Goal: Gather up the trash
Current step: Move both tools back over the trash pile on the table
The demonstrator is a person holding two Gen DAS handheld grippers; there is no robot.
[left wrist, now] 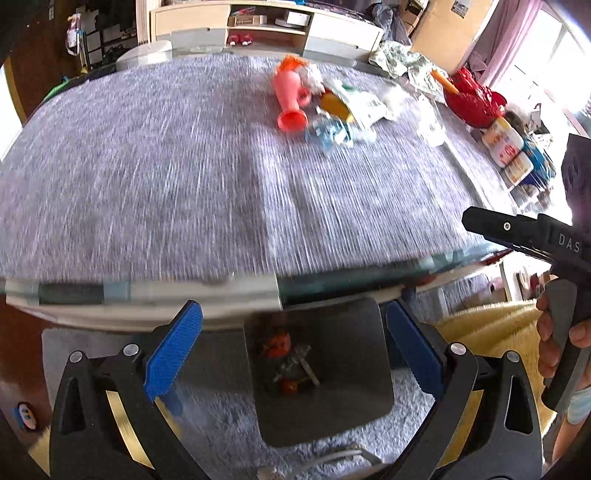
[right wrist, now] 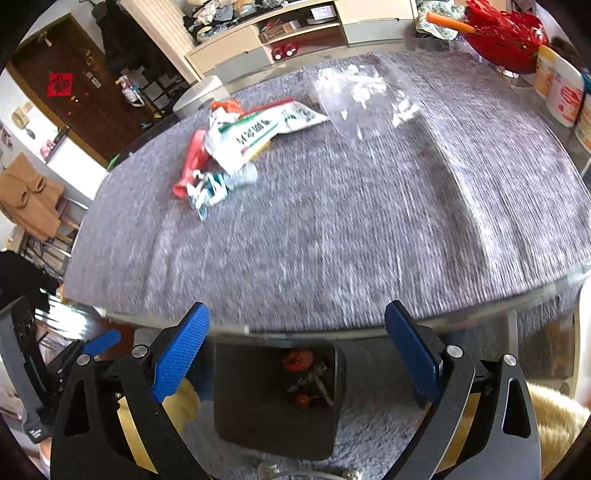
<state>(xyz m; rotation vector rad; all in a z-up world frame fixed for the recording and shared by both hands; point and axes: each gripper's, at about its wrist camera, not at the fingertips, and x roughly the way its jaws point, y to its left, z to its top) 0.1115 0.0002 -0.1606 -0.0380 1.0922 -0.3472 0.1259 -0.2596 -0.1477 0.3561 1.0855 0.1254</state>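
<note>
Both grippers hang over a dark square bin (left wrist: 354, 347) (right wrist: 255, 387) on the floor by the table's near edge; orange and grey scraps lie inside it. My left gripper (left wrist: 291, 350) is open with nothing between its blue pads. My right gripper (right wrist: 295, 354) is open and empty too. On the grey tablecloth lies a heap of trash: a pink plastic cup (left wrist: 290, 99) (right wrist: 190, 166), a white and green wrapper (left wrist: 364, 105) (right wrist: 258, 129), blue-white crumpled packaging (left wrist: 332, 133) (right wrist: 214, 188), and clear plastic (right wrist: 354, 96). The right gripper shows at the left wrist view's right edge, in a hand (left wrist: 554, 332).
The glass table (left wrist: 147, 291) carries a grey cloth (right wrist: 332, 221). A red basket (left wrist: 471, 98) (right wrist: 506, 35) and white tubs (left wrist: 506, 144) (right wrist: 561, 92) stand along its far right. Shaggy grey carpet (left wrist: 221, 424) lies under the bin. A low cabinet (left wrist: 258, 26) is behind the table.
</note>
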